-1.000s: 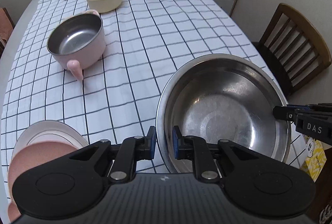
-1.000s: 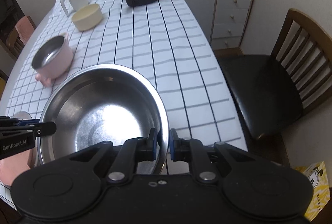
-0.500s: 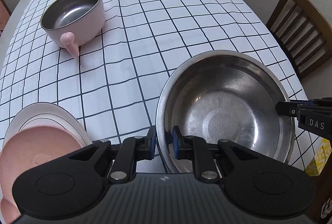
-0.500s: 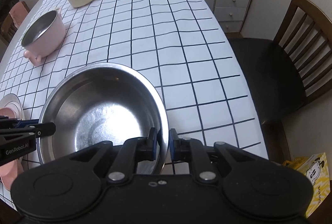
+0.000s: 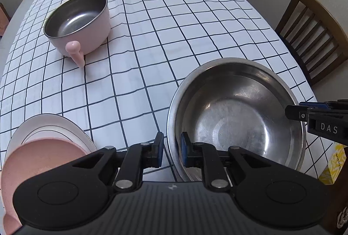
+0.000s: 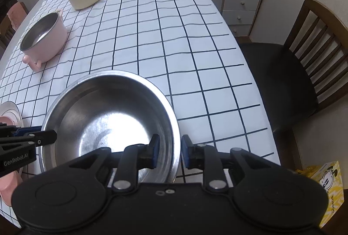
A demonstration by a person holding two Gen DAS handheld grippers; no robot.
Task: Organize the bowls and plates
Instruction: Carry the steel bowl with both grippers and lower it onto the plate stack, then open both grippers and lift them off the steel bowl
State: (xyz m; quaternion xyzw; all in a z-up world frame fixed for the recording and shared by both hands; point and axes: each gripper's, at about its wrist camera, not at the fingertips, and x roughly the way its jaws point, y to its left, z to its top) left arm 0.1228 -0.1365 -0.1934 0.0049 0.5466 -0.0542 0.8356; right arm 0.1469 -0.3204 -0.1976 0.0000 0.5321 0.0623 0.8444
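- The large steel bowl (image 5: 237, 117) sits at the near right corner of the surface (image 5: 165, 39), close to its edge. A sideways nudge there could push it off toward the chair (image 6: 289, 73).
- The left claw (image 5: 171, 151) pinches the bowl's near-left rim, one pad inside and one outside.
- The right claw (image 6: 169, 152) has just been opening; its pads straddle the rim with a gap showing, so it no longer grips.
- With one side let go, lifting by the left claw alone could tip the bowl.
- Pulling the right claw back crookedly could snag the rim.
- The stacked plates (image 5: 50, 137) lie just left; a swing could knock them.
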